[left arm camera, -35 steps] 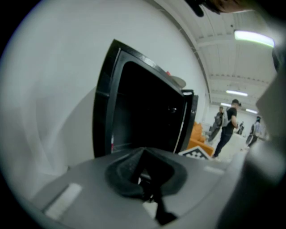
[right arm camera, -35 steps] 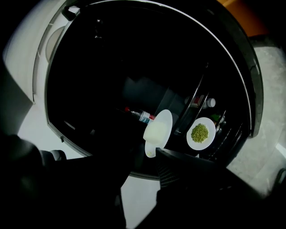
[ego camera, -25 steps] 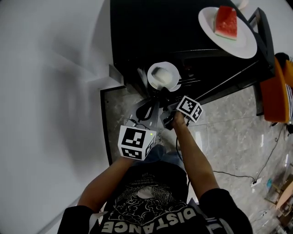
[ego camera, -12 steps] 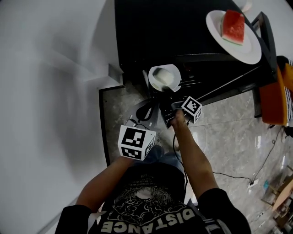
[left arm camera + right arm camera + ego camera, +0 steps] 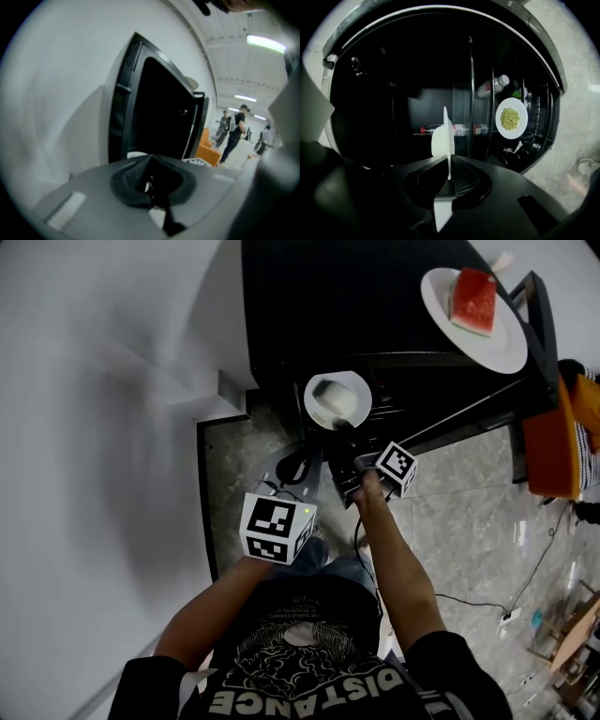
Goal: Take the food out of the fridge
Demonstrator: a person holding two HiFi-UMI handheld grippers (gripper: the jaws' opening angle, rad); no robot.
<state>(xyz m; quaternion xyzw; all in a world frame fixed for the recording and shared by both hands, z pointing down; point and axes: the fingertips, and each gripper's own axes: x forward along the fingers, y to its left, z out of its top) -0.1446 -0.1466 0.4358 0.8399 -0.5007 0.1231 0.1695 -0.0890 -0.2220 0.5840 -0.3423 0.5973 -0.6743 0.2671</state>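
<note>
Food on the white plate (image 5: 352,390) is a single pale, rounded-off block (image 5: 327,391), matt and off-white. The plate is round, shallow, smooth and glossy. It sits at the mouth of the black fridge (image 5: 309,306), just in front of the open compartment and clear of the shelves.

Right gripper (image 5: 345,427): the jaws have just been closing and are clamped on the near rim of the plate. In the right gripper view the plate (image 5: 439,140) stands edge-on, its thin rim pinched between the ribbed black pads of the gripper (image 5: 449,176).

Left gripper (image 5: 300,465): in the left gripper view the dark moulded pads (image 5: 152,187) meet, with nothing seen between them. It sits beside the right gripper, facing the open fridge door (image 5: 159,117), a flat black panel in a thick frame.

Fridge interior, right gripper view: a second white plate (image 5: 511,134) of small green pellets sits on a wire shelf; a clear plastic bottle (image 5: 492,86) lies above it and another (image 5: 459,129) lies at the back.

Fridge top, head view: a large white plate (image 5: 497,343) carries a red watermelon wedge (image 5: 472,298) with a green rind.
</note>
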